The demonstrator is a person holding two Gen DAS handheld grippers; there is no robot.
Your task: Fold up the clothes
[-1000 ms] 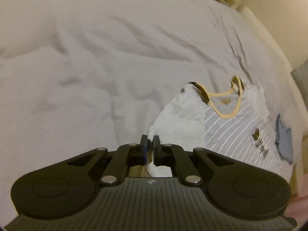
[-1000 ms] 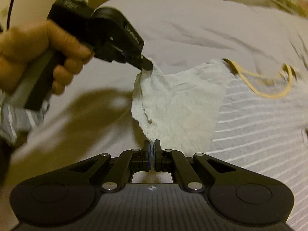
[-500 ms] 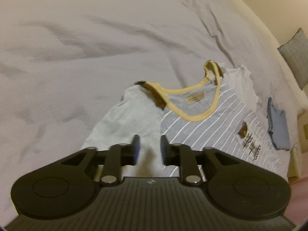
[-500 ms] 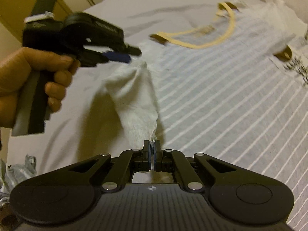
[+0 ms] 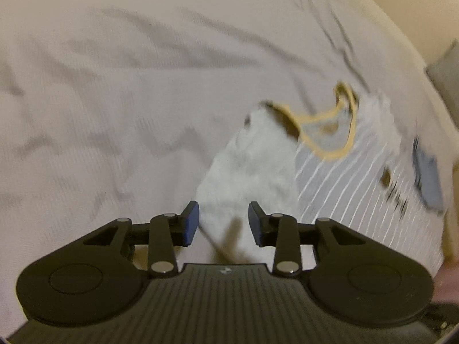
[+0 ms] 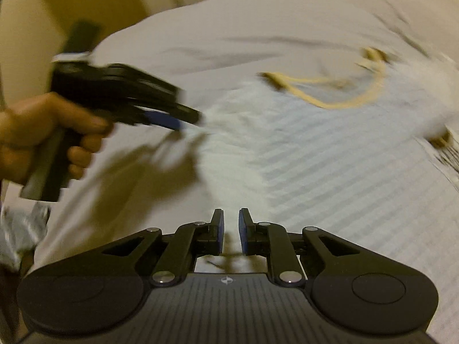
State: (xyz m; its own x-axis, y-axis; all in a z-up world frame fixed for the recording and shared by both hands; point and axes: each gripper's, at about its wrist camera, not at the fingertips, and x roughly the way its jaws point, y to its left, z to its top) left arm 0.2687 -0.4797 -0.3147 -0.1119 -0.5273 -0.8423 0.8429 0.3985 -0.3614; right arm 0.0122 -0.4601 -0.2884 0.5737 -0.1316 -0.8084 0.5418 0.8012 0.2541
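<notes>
A grey T-shirt with white stripes (image 5: 358, 189) (image 6: 330, 166) and a yellow neckband (image 5: 330, 149) (image 6: 338, 101) lies spread on the bed. Its pale white sleeve (image 5: 252, 166) (image 6: 229, 126) lies folded in over the shirt's left side. My left gripper (image 5: 223, 222) hangs open just above the sleeve's near edge, holding nothing. In the right wrist view that same left gripper (image 6: 183, 119) appears at the left, held by a hand (image 6: 43, 132). My right gripper (image 6: 230, 229) is open, a narrow gap between its blue pads, above the shirt's lower left side. Both views are blurred.
The light grey bedsheet (image 5: 114, 100) (image 6: 200, 43) stretches wide to the left and beyond the shirt. A small folded blue garment (image 5: 427, 177) lies past the shirt on the right. A grey cushion (image 5: 447, 77) sits at the far right edge. A cream wall (image 6: 71, 5) rises behind the bed.
Both grippers have let go of the white sleeve, which now lies on the shirt. The left one opened first and wider; the right one opened in the last half second. Both are moving.
</notes>
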